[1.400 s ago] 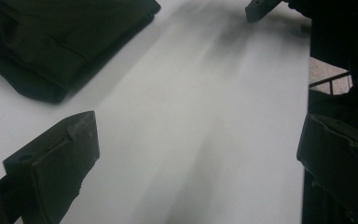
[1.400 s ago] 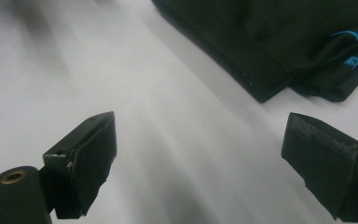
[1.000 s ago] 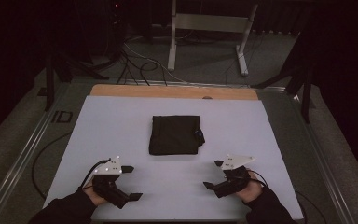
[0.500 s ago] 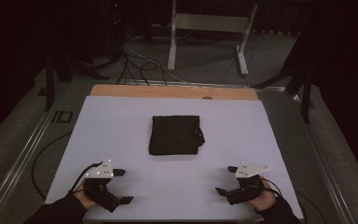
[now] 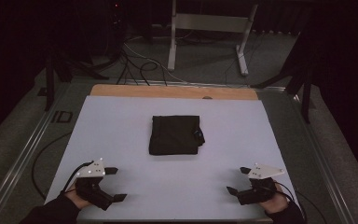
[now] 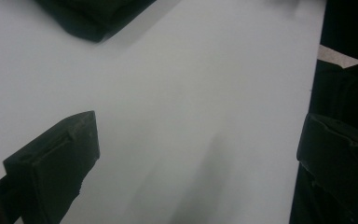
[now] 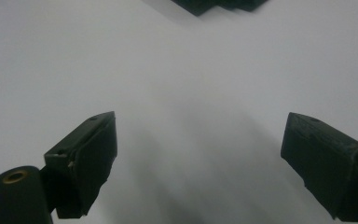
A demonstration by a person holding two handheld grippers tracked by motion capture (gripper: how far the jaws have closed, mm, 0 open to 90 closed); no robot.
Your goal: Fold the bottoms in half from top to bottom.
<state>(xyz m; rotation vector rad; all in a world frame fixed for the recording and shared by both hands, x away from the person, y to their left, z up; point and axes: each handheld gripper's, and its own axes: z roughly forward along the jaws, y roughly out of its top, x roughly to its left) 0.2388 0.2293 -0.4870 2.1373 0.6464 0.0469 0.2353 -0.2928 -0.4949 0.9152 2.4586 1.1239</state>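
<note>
Folded black cloth [image 5: 175, 135] lies flat at the centre of the high view, on a pale sheet [image 5: 121, 126] that covers the table; a small dark tab or loop sticks out at its right edge, too small to make out. Wooden table edge [image 5: 168, 91] shows as a strip along the sheet's far side, upper middle of the frame. Left gripper [image 5: 114, 184], lower left of the high view, sits over the near left corner of the sheet, held in a hand [image 5: 77, 198] coming in from the bottom edge; its jaws are spread wide, nothing between them. In the left gripper view, left gripper [image 6: 196, 149] jaws stand far apart at lower left and right edge, bare sheet between, with a corner of the cloth [image 6: 93, 18] at the upper left of that frame. Right gripper [image 5: 237, 180], lower right of the high view, over the near right corner of the sheet, jaws likewise spread and holding nothing. In the right gripper view, right gripper [image 7: 200, 154] jaws apart, cloth edge [image 7: 214, 5] at top centre. Both grippers well apart from the cloth. Cables [image 5: 135, 60] and a metal stand [image 5: 209, 28] on the floor beyond, upper part of the frame.
</note>
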